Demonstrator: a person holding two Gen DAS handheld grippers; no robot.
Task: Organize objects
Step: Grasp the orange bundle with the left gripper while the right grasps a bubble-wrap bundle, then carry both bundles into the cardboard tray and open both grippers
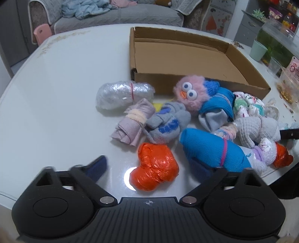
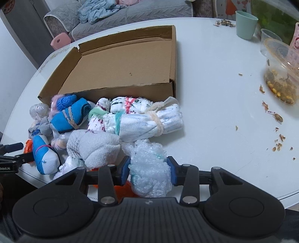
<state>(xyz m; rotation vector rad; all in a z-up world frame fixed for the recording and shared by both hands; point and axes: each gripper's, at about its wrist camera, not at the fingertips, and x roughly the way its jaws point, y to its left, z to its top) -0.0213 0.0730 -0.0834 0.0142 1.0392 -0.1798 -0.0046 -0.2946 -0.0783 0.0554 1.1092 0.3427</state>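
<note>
A pile of rolled socks, cloths and plastic bundles lies on the white table in front of an open cardboard box (image 1: 186, 56), also in the right wrist view (image 2: 121, 74). My left gripper (image 1: 151, 168) is open, its fingers either side of an orange plastic bundle (image 1: 155, 168). A blue sock roll (image 1: 211, 151) lies against its right finger. My right gripper (image 2: 149, 172) is shut on a bubble-wrap bundle (image 2: 149, 168) at the pile's near edge. A pink fuzzy toy (image 1: 188, 93) sits by the box wall.
A green cup (image 2: 245, 24), clear cups and a plastic bowl of snacks (image 2: 282, 74) stand at the table's right, with crumbs (image 2: 276, 115) scattered nearby. A grey sofa (image 1: 112, 15) stands beyond the table. Bare table (image 1: 65, 84) lies left of the box.
</note>
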